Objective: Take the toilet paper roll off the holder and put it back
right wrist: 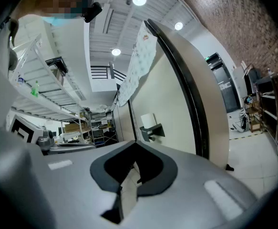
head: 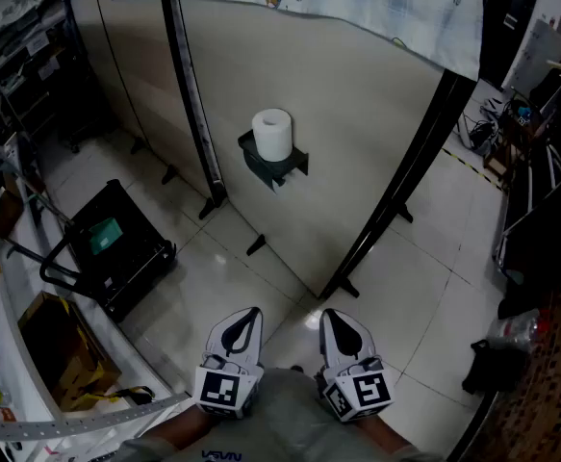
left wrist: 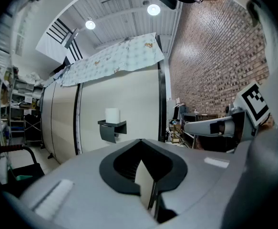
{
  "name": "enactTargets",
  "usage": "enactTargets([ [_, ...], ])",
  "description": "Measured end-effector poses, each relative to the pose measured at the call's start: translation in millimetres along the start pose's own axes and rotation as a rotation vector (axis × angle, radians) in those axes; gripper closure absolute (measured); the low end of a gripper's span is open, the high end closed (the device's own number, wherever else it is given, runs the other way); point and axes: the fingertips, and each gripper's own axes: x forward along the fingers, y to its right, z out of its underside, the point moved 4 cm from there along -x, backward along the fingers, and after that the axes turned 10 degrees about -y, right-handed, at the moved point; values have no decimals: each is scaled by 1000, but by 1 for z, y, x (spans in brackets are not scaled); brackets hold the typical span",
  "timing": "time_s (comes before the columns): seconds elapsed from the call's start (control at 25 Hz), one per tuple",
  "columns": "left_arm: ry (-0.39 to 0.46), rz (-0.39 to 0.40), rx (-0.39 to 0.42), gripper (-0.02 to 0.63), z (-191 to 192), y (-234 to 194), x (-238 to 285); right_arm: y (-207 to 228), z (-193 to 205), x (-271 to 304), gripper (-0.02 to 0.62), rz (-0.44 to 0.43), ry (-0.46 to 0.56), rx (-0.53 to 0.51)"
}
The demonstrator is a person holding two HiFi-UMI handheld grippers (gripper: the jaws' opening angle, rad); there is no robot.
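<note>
Closed, empty: left gripper, right gripper — toilet paper roll stands upright atop holder; unopened approach risks toppling it.

Head view dim; ceiling lamps glare; fisheye edges dark, warped.

The only print that can be made out is on the person's shirt, at the bottom edge of the head view: pale letters, seen upside down, that appear to read NASA. A small green sign far off in the right gripper view is too small to read.
</note>
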Motion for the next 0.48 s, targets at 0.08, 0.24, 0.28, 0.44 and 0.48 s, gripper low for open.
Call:
enactTargets([
  [0.08,-2,-11,-4,603,2,5,6,12,0,0,595,-6,-5,-6],
  [0.24,-11,-24,-16,603,2,7,17,22,2,7,595,-33,-26,-5],
  [0.28,-12,-22,-16,603,2,7,19,21,3,10,595,-45,-30,-9],
  [0.44,-24,-2,-16,603,2,-6,38,18,3,35,595,-78,-45,-49],
  [0.48,-26,0,-20,602,3,-14,44,18,3,45,595,-79,-48,-54],
])
